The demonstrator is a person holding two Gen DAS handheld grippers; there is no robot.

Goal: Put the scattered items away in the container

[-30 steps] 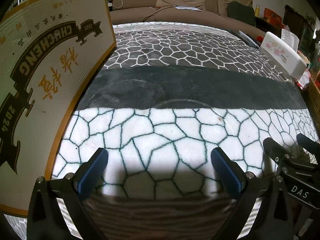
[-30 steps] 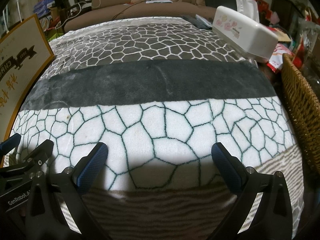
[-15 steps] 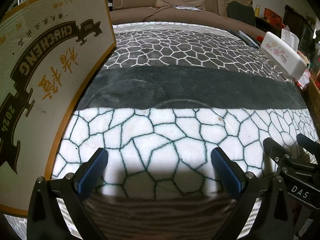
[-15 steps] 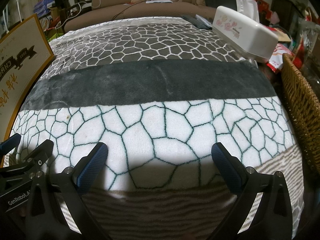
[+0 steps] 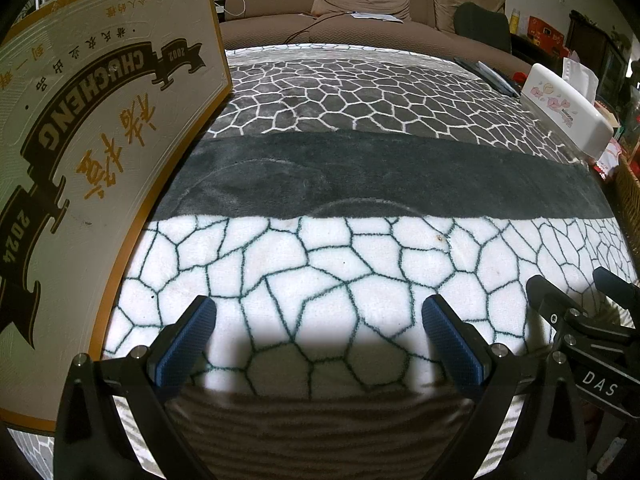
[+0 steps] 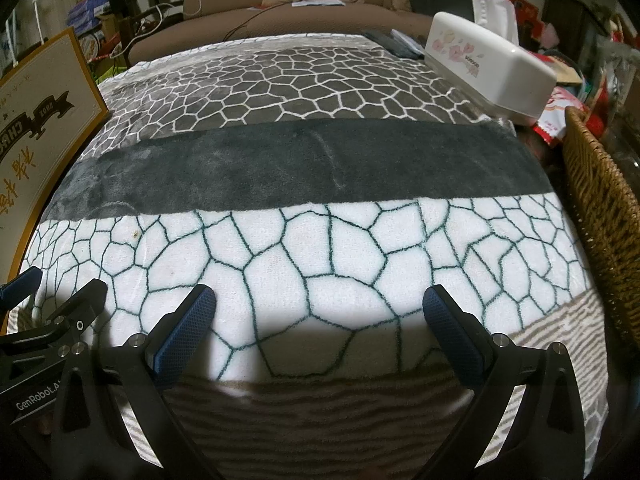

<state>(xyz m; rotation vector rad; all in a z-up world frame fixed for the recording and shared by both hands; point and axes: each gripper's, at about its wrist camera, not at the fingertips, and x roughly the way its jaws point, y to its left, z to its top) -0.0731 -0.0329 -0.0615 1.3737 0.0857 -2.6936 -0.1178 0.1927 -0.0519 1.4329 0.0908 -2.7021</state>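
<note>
Side by side above a fleece blanket (image 5: 320,272) patterned in cracked-stone lines: left hand-held gripper (image 5: 319,322) and right hand-held gripper (image 6: 319,310), both with blue-padded fingers spread wide, gripping nothing. Wicker basket (image 6: 600,200), apparently the container, at the blanket's right edge, just right of the right hand-held gripper and apart from it. Large cream and gold printed board (image 5: 88,152) propped along the left edge, beside the left hand-held gripper. White floral tissue box (image 6: 488,72) at the far right corner; brown sofa (image 5: 360,20) beyond. No scattered items visible between the fingers. Unchanged from a second ago: same poses, same spread.
</note>
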